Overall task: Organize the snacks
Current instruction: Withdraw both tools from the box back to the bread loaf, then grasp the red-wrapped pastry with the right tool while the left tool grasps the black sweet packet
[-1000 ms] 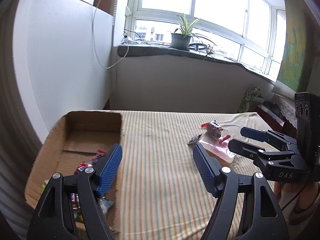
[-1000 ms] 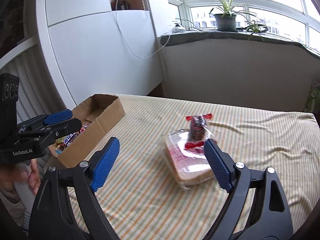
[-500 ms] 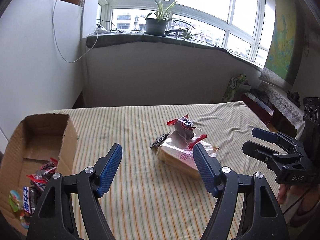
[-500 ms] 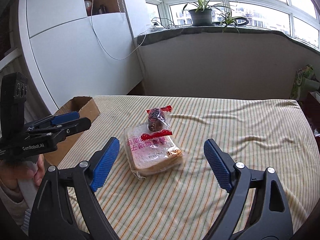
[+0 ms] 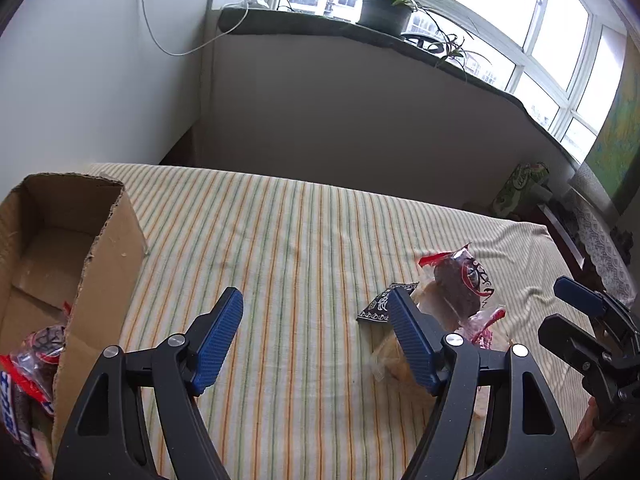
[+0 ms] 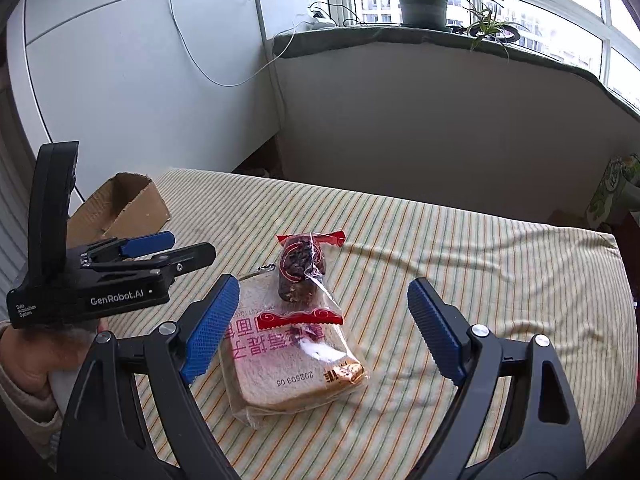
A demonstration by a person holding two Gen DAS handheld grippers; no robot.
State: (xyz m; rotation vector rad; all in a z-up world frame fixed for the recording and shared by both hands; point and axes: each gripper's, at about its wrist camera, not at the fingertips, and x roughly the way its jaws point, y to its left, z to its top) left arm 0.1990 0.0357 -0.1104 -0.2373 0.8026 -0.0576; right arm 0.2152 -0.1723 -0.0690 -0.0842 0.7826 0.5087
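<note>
A bag of sliced bread (image 6: 296, 352) lies on the striped tablecloth (image 6: 460, 248). On top of it rests a dark snack in a clear wrapper with red ends (image 6: 302, 272). My right gripper (image 6: 323, 286) hovers just in front of the pile, open, with nothing between its fingers. In the left wrist view the same dark snack (image 5: 460, 284) and a small black packet (image 5: 380, 308) sit beside the right finger of my left gripper (image 5: 314, 300), which is open and holds nothing. A cardboard box (image 5: 100, 264) at the left holds several wrapped snacks (image 5: 36, 356).
A low wall with a windowsill and a potted plant (image 6: 424, 4) runs behind the table. A white cabinet (image 6: 120, 80) with a hanging cable stands behind the box. A green bag (image 5: 520, 188) sits beyond the far right corner. A person's hand and sleeve (image 6: 24, 368) hold the left gripper.
My left gripper has swung away from the box toward the bread and dropped lower. My right gripper has closed in on the bread pile. Both stay open.
</note>
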